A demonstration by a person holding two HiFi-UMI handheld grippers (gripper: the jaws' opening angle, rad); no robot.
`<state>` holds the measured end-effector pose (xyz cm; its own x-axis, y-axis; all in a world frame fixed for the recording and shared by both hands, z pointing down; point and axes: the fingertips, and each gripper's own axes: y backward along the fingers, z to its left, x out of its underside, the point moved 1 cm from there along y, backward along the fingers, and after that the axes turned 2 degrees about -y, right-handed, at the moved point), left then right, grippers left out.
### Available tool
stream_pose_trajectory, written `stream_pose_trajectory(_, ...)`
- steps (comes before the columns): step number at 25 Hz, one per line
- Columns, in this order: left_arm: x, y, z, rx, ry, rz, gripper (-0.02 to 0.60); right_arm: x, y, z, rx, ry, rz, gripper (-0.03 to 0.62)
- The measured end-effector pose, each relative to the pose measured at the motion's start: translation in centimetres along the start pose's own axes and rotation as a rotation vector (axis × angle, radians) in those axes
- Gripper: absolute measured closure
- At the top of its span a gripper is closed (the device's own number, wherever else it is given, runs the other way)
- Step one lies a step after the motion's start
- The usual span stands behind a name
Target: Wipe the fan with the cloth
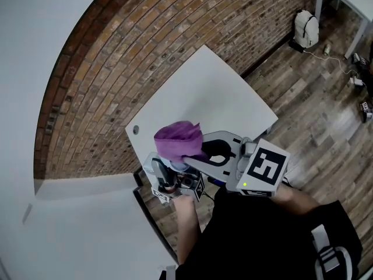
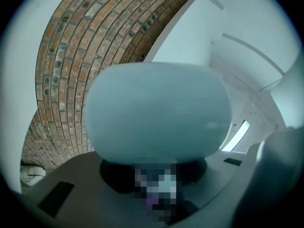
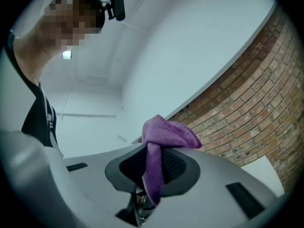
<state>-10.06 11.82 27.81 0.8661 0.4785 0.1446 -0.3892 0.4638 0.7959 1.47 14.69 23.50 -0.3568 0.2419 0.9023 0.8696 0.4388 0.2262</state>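
A pale blue, rounded fan [image 2: 156,110] fills the left gripper view, seated between the grey jaws of my left gripper [image 2: 156,175], which is shut on it. In the head view my left gripper [image 1: 169,171] points steeply up, and only a pale blue sliver of the fan [image 1: 175,167] shows below the cloth. The purple cloth [image 1: 179,140] drapes over the fan's top. My right gripper [image 1: 195,153] comes in from the right and is shut on the cloth [image 3: 159,141], which hangs down between its jaws [image 3: 152,175].
A white table [image 1: 215,92] stands against the brick wall [image 1: 116,57] just beyond the grippers. A white surface [image 1: 76,226] lies at lower left. On the wood floor at upper right are a white backpack [image 1: 306,28], cables and another white table's leg [image 1: 319,2].
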Motion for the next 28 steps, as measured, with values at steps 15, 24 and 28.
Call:
stream_pose_trajectory(15,-1.2,0.3,1.4,-0.110,-0.115,0.025,0.430,-1.1,1.1,-0.9,-0.110,-0.115,-0.062,0.533)
stream_pose_trajectory(24,0.3,-1.0,0.8,-0.110,-0.110,0.060,0.430,1.5,0.5,-2.7,-0.113,-0.213,-0.033,0.533)
stream_pose_trajectory(28,-0.3,-0.3,0.8,-0.120,-0.127,0.086,0.430,3.3,0.2,-5.2,-0.040,-0.229,0.004,0.533)
